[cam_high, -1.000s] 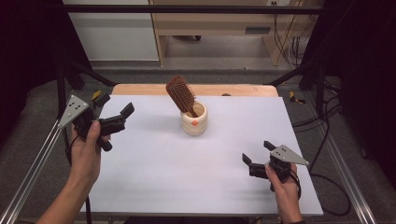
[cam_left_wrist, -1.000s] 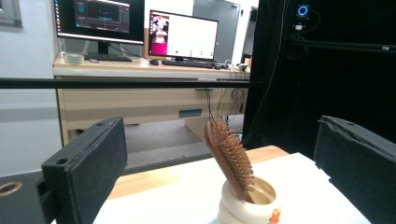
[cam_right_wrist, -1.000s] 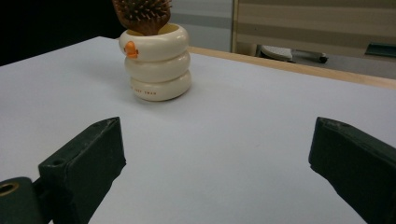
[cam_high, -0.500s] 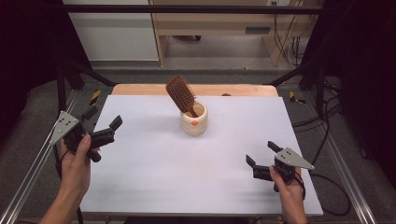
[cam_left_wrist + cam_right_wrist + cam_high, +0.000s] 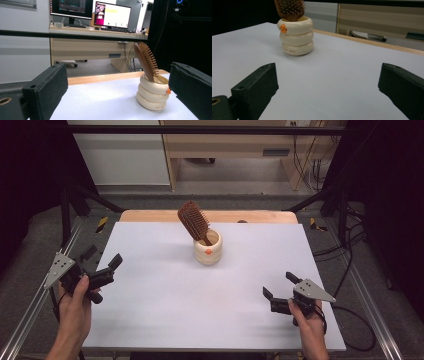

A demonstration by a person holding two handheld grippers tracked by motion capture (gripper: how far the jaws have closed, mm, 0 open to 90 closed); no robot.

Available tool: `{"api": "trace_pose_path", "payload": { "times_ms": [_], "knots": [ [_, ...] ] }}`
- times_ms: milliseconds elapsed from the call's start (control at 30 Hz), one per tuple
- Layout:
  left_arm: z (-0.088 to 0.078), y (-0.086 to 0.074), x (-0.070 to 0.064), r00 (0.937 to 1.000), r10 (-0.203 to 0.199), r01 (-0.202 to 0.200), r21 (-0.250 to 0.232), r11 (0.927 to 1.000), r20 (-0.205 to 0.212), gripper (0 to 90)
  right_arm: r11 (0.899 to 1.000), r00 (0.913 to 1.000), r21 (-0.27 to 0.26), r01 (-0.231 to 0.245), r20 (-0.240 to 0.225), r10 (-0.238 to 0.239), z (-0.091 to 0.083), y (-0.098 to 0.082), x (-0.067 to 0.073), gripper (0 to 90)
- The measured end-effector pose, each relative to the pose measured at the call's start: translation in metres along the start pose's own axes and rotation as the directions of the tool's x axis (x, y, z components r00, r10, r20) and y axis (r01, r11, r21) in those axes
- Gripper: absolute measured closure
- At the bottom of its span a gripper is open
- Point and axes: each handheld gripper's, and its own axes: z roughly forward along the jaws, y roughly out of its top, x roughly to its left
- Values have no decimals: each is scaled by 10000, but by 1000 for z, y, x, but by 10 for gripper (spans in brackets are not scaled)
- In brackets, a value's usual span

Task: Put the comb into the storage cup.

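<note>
Both hands are pulling back to the near corners: high view, left tongs (image 5: pixel 102 261) wide and empty, right tongs (image 5: pixel 279 285) too. Left gripper view: hairbrush (image 5: pixel 146 61) stands in the cream holder (image 5: pixel 152 93). Right gripper view: tabletop (image 5: pixel 342 75) bare ahead, task likely wrapped.

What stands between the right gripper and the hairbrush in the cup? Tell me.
Nothing visible does. Bare white tabletop lies between the open right gripper and the cream ringed cup holding the wooden hairbrush. The left gripper sits far off at the table's opposite edge.
</note>
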Motion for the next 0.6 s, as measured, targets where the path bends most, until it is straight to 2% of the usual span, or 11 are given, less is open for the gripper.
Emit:
{"api": "trace_pose_path", "payload": {
  "times_ms": [367,600],
  "knots": [
    [-6,-18,5,9999,47,-47,7,10000,-125,26,10000,10000,-42,11,-50,-12,1,0,1,31],
    [-9,-29,4,9998,169,-167,171,9997,-143,27,10000,10000,-66,-29,-47,29,1,0,1,31]
  ]
}}
